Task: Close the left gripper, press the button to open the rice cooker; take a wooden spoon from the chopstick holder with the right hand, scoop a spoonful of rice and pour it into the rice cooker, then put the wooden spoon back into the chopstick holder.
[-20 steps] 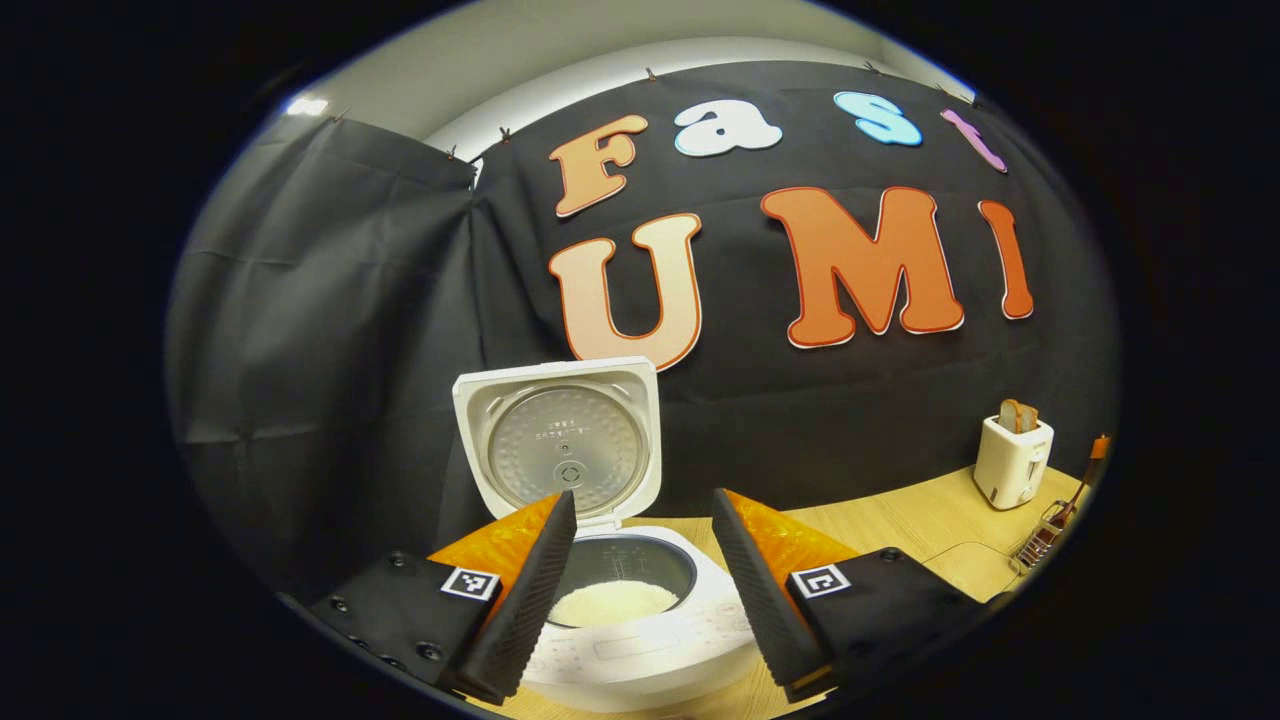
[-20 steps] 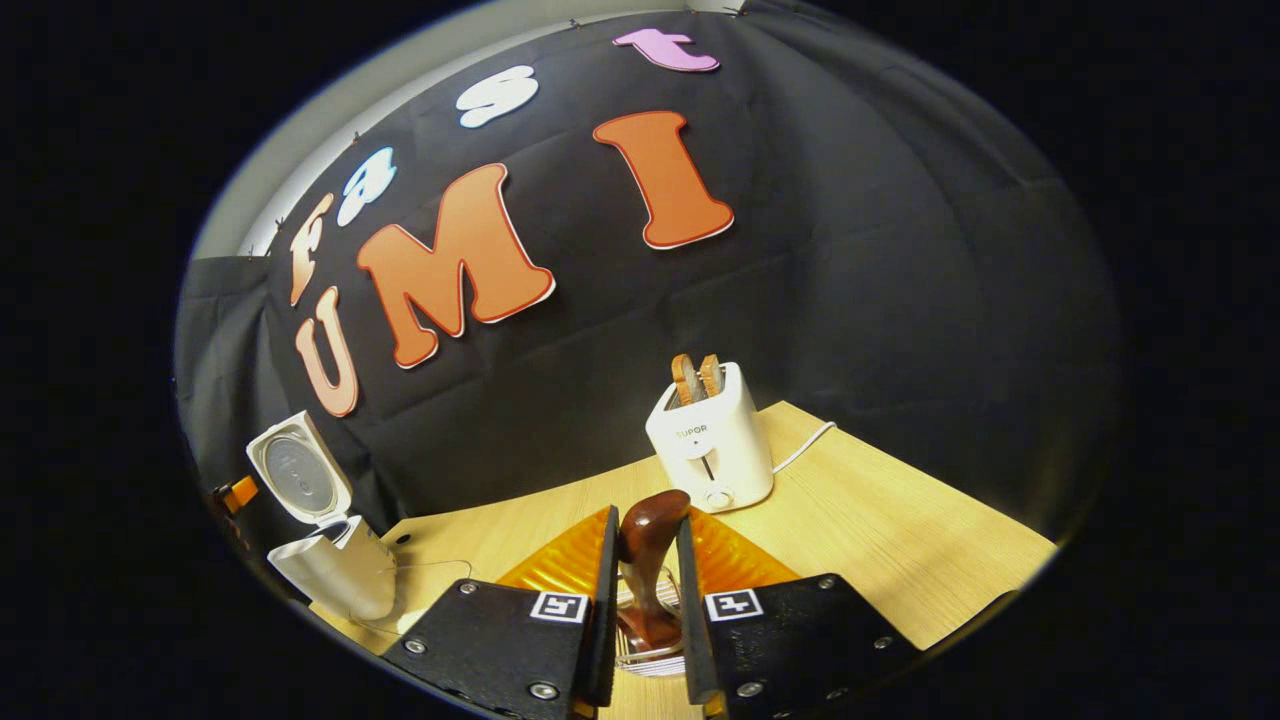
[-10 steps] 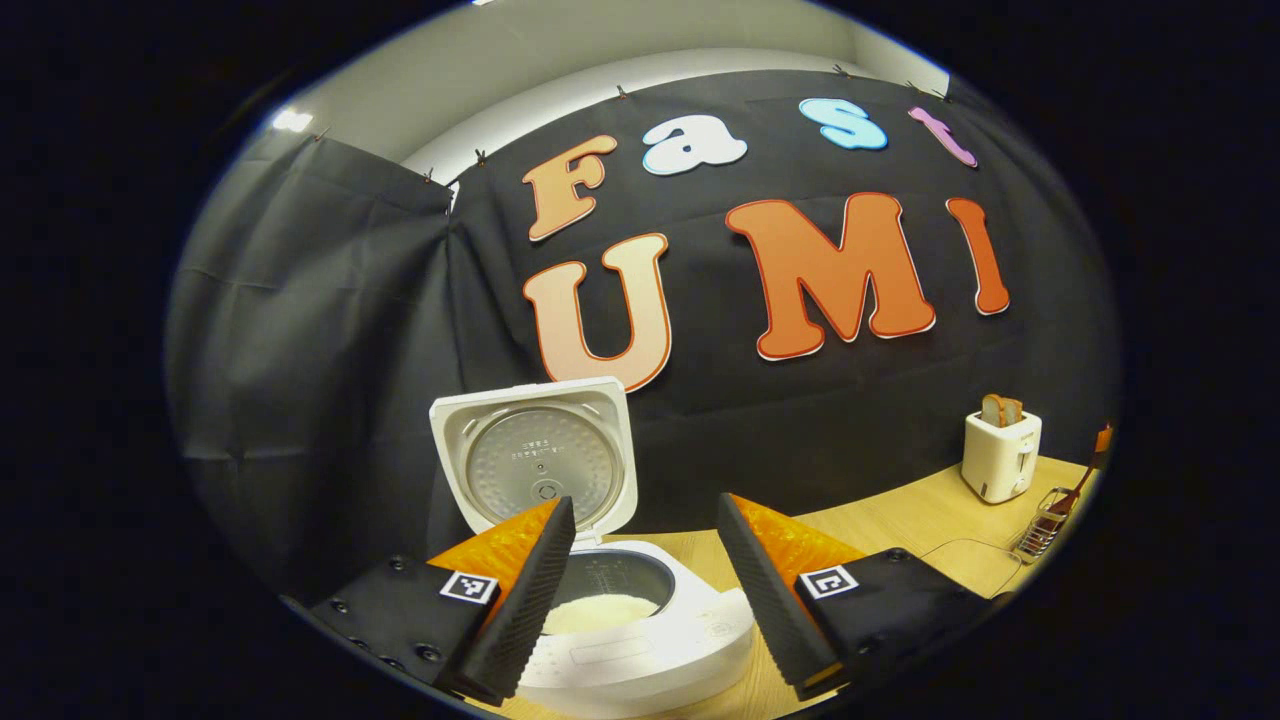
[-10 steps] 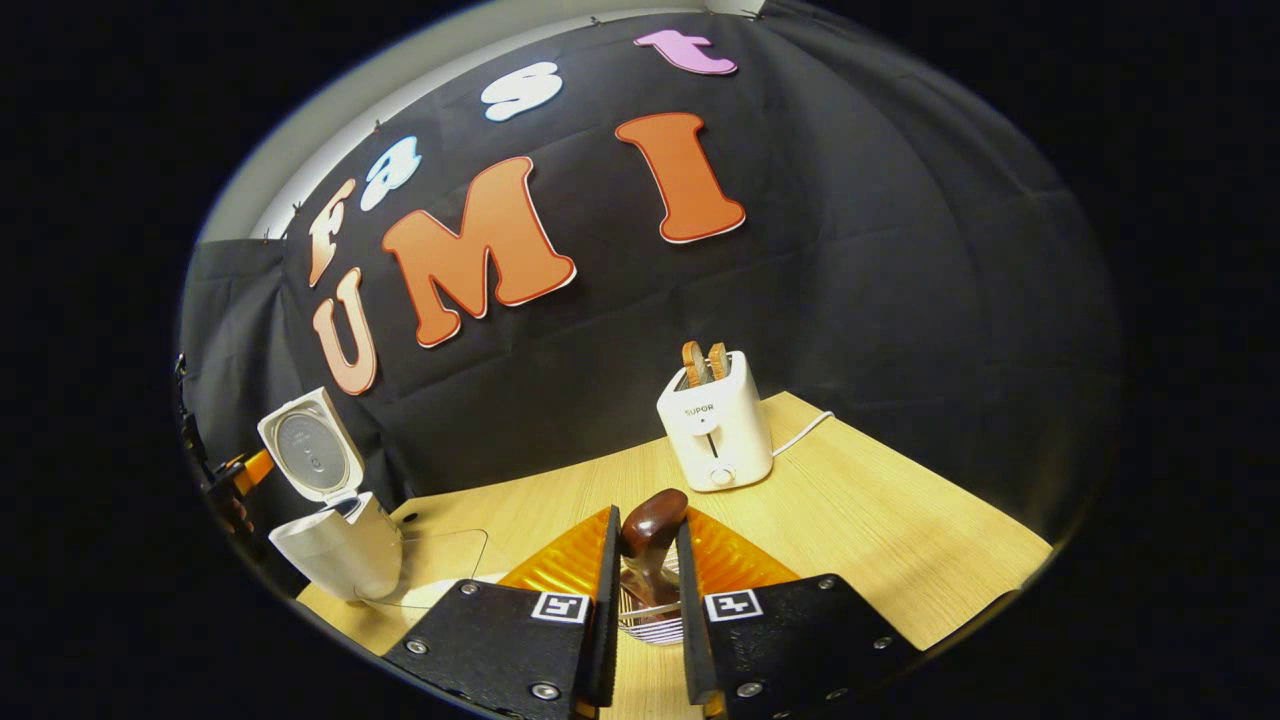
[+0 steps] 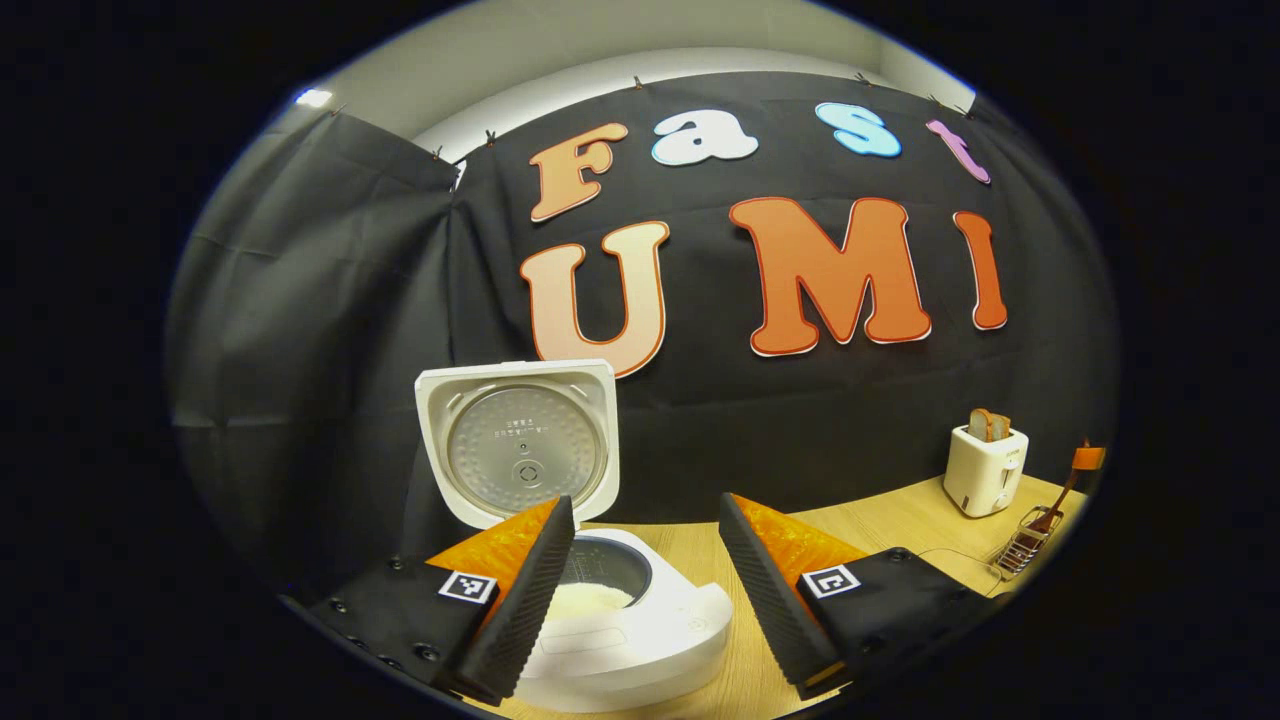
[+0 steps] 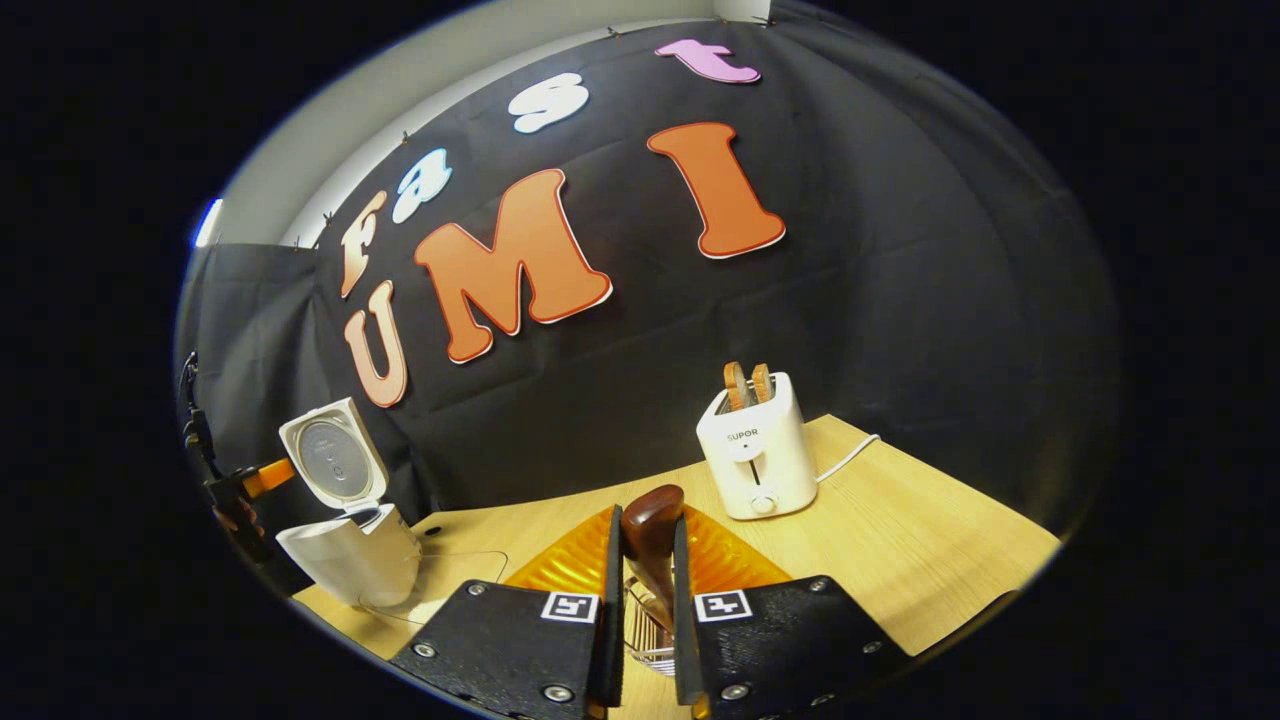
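- Rice cooker (image 5: 600, 610) stands at the far left of the counter (image 6: 900, 560), its lid (image 5: 517, 440) upright and white rice lying in the pot, so the scooping step looks done.
- Left gripper (image 5: 640, 590) hovers just in front of the cooker, its fingers wide apart and empty.
- Clear mat (image 6: 450, 580) lies flat on the counter just right of the cooker.
- Right gripper (image 6: 643, 620) sits near the middle, its fingers clamped on the dark handle of the wooden spoon (image 6: 650, 535), directly above the wire chopstick holder (image 6: 648, 640).
- Step in hand, by my judgement: putting the spoon back. I cannot tell whether its bowl is already seated inside the holder.
- Next move calls for lowering the spoon straight down, then parting the fingers and lifting clear without snagging the wire rim.
- Toaster (image 6: 757, 450) with bread stands far right, its cord trailing toward the counter's right edge; bare counter lies open on the near right for pulling away.
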{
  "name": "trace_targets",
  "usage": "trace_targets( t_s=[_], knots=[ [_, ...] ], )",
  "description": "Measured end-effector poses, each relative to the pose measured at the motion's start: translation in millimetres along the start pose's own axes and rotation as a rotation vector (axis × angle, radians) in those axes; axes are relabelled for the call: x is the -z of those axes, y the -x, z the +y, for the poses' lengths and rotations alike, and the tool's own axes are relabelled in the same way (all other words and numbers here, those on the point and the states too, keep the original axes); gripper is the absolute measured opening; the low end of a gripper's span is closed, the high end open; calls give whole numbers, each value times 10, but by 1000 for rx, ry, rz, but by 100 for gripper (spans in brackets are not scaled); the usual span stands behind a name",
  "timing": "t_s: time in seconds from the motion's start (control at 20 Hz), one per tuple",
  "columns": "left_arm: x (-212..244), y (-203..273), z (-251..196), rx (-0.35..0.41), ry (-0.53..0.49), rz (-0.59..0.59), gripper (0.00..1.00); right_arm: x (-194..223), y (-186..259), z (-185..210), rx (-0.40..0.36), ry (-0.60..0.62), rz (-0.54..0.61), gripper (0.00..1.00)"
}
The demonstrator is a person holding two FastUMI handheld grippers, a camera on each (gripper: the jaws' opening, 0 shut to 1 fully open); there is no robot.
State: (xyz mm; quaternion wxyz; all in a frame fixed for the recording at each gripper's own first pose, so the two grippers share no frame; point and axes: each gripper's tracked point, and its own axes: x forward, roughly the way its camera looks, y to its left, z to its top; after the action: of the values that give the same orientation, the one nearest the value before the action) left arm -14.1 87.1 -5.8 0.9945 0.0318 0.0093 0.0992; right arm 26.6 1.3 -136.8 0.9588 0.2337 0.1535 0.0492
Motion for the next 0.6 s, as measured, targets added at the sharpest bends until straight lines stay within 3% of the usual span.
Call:
trace_targets(
  t_s=[0.05,0.1,0.15,0.6],
  knots=[
    [17,8,4,-2,2,3,89,-5,-56,-8,0,-11,-7,20],
    [22,9,19,-6,5,5,89,-13,-107,-26,6,-33,-9,19],
    [31,-3,14,-5,8,7,95,-14,-142,-47,11,-52,-9,17],
    [186,-105,-15,-4,43,47,95,-61,-68,-442,232,-264,-113,15]
  ],
)
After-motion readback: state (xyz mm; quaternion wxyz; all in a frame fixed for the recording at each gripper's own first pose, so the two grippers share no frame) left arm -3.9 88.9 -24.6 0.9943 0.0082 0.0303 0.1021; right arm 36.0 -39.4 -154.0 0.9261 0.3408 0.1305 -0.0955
